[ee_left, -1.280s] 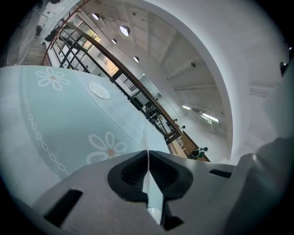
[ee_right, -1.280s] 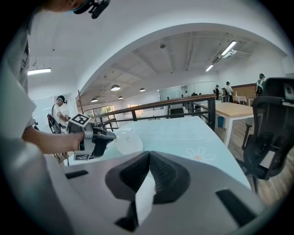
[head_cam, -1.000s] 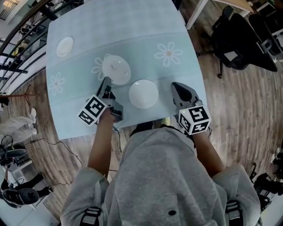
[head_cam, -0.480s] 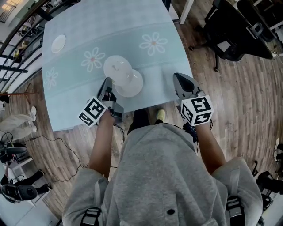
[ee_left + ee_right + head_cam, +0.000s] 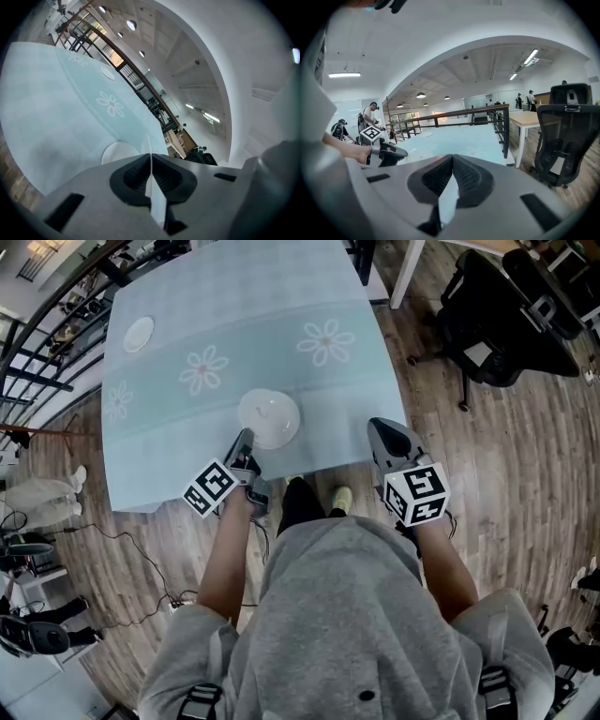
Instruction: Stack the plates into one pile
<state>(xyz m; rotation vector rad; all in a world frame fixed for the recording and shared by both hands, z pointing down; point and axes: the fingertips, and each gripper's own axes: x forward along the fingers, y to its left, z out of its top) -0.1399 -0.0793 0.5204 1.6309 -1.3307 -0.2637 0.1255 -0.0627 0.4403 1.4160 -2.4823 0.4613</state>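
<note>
Head view, plates (image 5: 269, 418) stacked flat, faces up

Plate stack (image 5: 269, 418) sits dead ahead of the left claw (image 5: 247, 436), rim at its tip, on the table (image 5: 309, 296). Small plate (image 5: 138, 334) lies far ahead, leftward. Right claw (image 5: 374, 424) is well right at the table's near corner, chair (image 5: 506, 315) beyond.

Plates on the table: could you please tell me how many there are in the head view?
3, it seems: one plate lies near the table's far left corner; two sit piled by the near edge, the top plate hiding nearly all of the lower one.
</note>
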